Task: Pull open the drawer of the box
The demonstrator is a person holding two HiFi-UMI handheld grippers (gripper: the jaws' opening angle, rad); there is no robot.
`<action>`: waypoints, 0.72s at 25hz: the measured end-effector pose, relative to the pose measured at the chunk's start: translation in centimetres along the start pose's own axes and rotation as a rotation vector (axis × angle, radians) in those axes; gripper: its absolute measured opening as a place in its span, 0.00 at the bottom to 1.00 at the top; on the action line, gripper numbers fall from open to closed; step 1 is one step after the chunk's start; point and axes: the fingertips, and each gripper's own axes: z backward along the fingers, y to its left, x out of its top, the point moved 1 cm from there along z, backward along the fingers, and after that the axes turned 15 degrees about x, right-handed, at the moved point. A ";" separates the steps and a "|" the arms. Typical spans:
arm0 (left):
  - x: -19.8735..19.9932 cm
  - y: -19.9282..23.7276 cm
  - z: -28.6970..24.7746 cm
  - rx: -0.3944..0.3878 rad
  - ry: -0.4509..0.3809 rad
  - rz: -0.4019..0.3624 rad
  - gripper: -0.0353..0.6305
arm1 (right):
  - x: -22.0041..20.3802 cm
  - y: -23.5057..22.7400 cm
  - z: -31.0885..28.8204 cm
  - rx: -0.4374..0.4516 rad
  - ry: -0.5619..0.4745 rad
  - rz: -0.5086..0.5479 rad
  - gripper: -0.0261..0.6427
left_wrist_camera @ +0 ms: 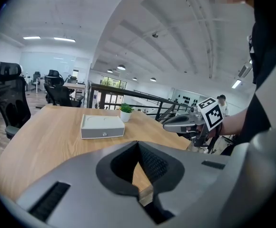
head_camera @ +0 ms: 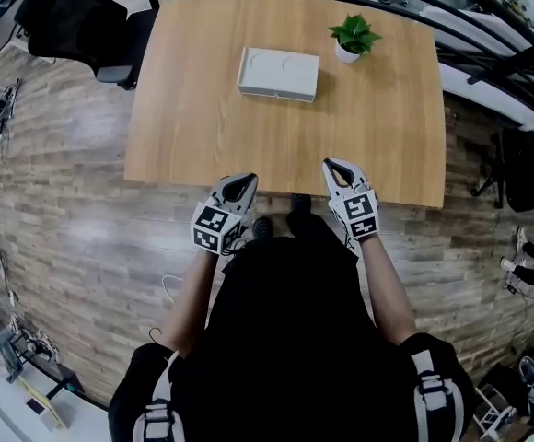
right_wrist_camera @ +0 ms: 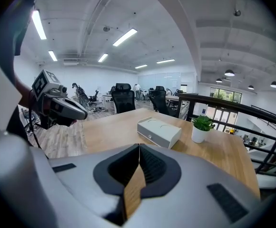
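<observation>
Lying well ahead of both tongs, the box [head_camera: 278, 74] sits on the far half of the counter [head_camera: 203, 127], with its long axis running left to right across the person's front. A potted plant [head_camera: 353, 37] stands near its far right corner. The drawer front [left_wrist_camera: 93, 133] faces back toward the person, and a small knob [left_wrist_camera: 103, 134] shows at the middle of that near long face. The left tongs [head_camera: 241, 186] and right tongs [head_camera: 336, 168] hover at the counter's near edge, both clenched with nothing between them, pointing forward and somewhat down. The box lies almost midway between their two lines, so neither is clearly nearer. I judge that either could reach straight ahead, that its jaws must part before taking the knob, and that the pull would come straight back toward the near edge
</observation>
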 end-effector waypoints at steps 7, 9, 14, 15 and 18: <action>1.9 0.1 -1.3 0.094 -0.018 0.023 0.09 | 1.1 -4.8 -0.8 0.058 0.004 0.066 0.08; 2.2 -0.3 -1.6 0.117 -0.018 0.026 0.09 | 1.9 -5.8 -1.0 0.076 -0.009 0.083 0.08; 2.7 -1.3 -2.3 0.169 -0.021 0.045 0.09 | 2.4 -7.1 -1.5 0.136 -0.028 0.098 0.08; 2.8 -1.5 -2.4 0.181 -0.025 0.049 0.09 | 2.3 -7.3 -1.7 0.147 -0.026 0.107 0.08; 2.7 -1.9 -2.4 0.211 -0.030 0.062 0.09 | 1.8 -7.7 -1.8 0.172 -0.020 0.117 0.08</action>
